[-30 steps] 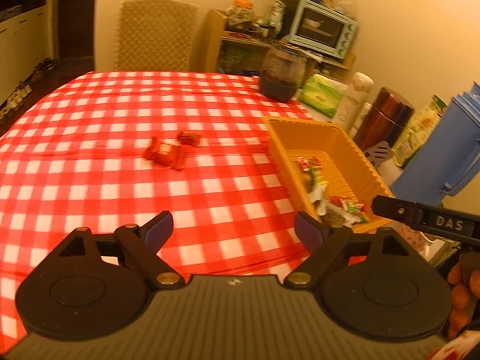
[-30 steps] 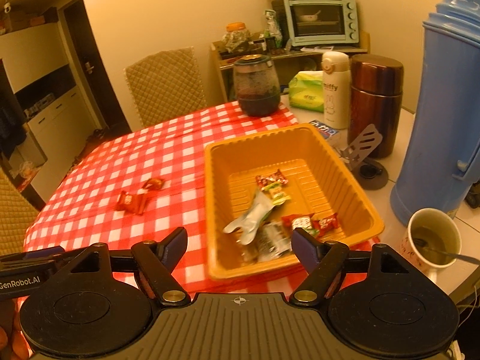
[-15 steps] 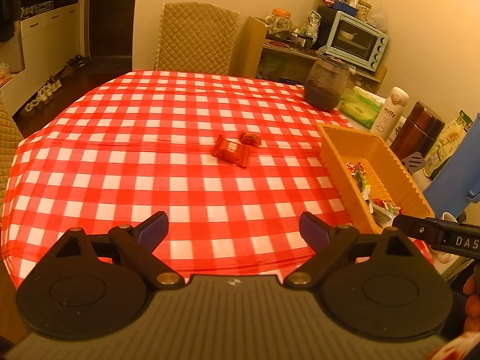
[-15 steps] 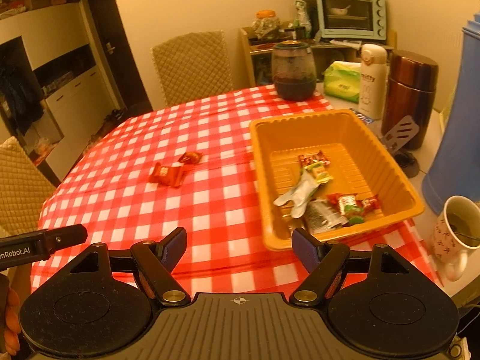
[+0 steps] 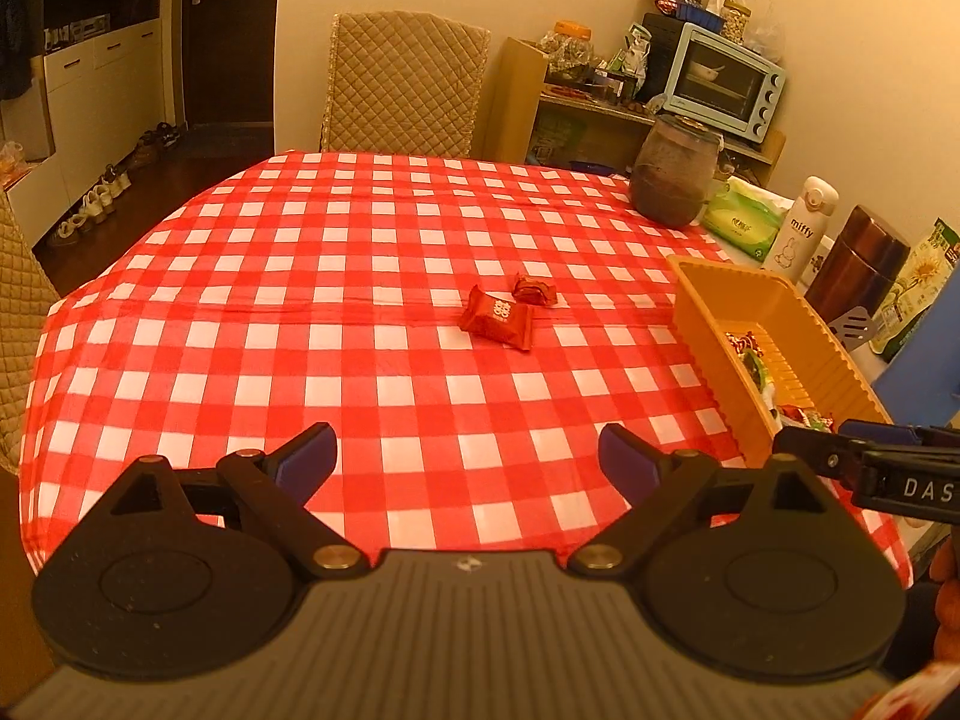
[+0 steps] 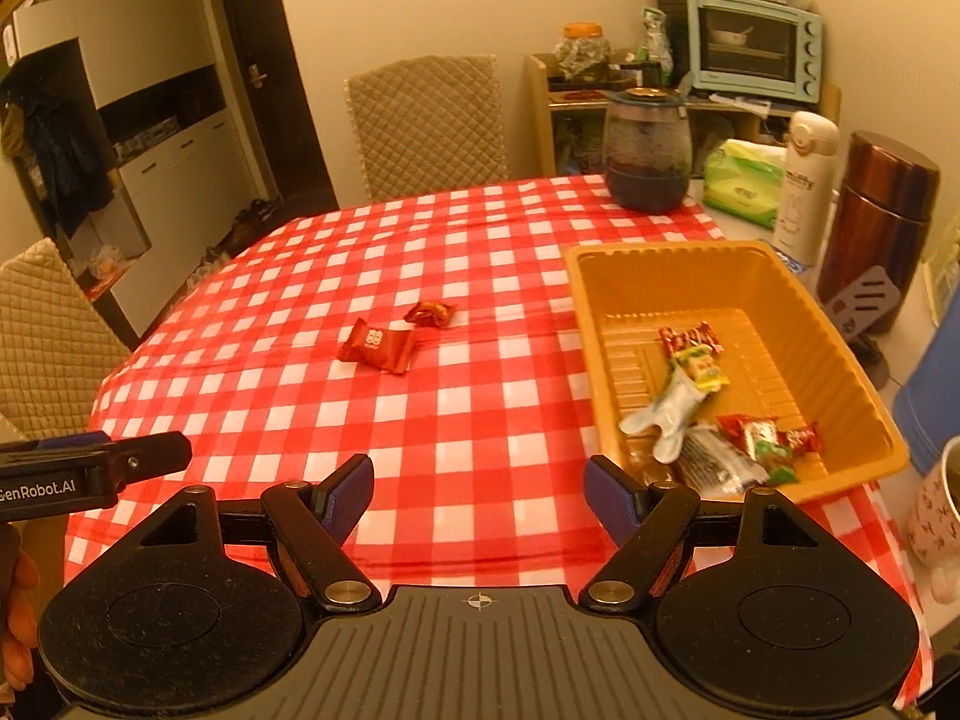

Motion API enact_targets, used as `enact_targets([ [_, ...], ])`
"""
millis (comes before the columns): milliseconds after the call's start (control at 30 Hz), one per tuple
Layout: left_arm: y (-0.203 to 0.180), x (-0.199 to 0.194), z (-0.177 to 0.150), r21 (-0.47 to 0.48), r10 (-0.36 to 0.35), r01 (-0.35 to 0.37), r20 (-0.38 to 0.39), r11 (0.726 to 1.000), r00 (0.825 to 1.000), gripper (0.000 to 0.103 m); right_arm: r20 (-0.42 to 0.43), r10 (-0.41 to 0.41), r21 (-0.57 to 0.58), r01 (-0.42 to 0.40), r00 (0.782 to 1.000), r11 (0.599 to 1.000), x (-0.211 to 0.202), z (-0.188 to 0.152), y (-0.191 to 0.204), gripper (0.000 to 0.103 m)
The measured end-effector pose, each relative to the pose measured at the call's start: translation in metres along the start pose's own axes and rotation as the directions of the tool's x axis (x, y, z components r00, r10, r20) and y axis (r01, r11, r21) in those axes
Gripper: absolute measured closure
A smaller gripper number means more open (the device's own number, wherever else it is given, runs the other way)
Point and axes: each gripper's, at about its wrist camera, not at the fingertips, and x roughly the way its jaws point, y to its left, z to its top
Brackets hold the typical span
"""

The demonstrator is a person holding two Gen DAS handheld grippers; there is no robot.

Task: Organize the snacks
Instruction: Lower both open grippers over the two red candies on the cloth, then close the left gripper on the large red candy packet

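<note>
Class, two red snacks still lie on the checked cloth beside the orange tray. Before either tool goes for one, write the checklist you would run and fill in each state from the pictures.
1. Left tool open and empty: ok; its jaws have just been opening, nothing between them.
2. Right tool open and empty: ok.
3. Larger red packet lies flat on the cloth, nothing on top: ok.
4. Small red candy close behind it; room to grip one alone: cannot tell.
5. Orange tray has bare floor left for more snacks: ok.
6. Cup near the tray's corner, clear of the right tool's path: cannot tell.
</note>
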Motion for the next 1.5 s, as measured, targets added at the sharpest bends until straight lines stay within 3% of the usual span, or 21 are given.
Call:
enact_targets([
  [800,0.001,0.134,0.044,0.131,-0.025,0.023,0.01,0.991,1.0,0.01,0.003,0.021,-0.034,-0.021,1.0,0.999,0.135,0.047,-0.005,0.027],
  [1033,-0.005,0.172,0.044,0.199,-0.034,0.027,0.031,0.98,0.999,0.01,0.0,0.028,-0.044,-0.028,1.0,0.999,0.167,0.051,-0.008,0.049],
  [1200,-0.01,0.194,0.044,0.229,-0.049,0.042,0.025,0.973,0.998,0.011,0.008,0.029,-0.033,-0.029,1.0,0.999,0.178,0.056,-0.012,0.053],
  [1500,-0.018,0.222,0.046,0.228,-0.087,0.084,0.003,0.97,0.996,0.029,0.018,0.033,-0.006,-0.033,0.999,0.999,0.181,0.06,-0.018,0.053],
])
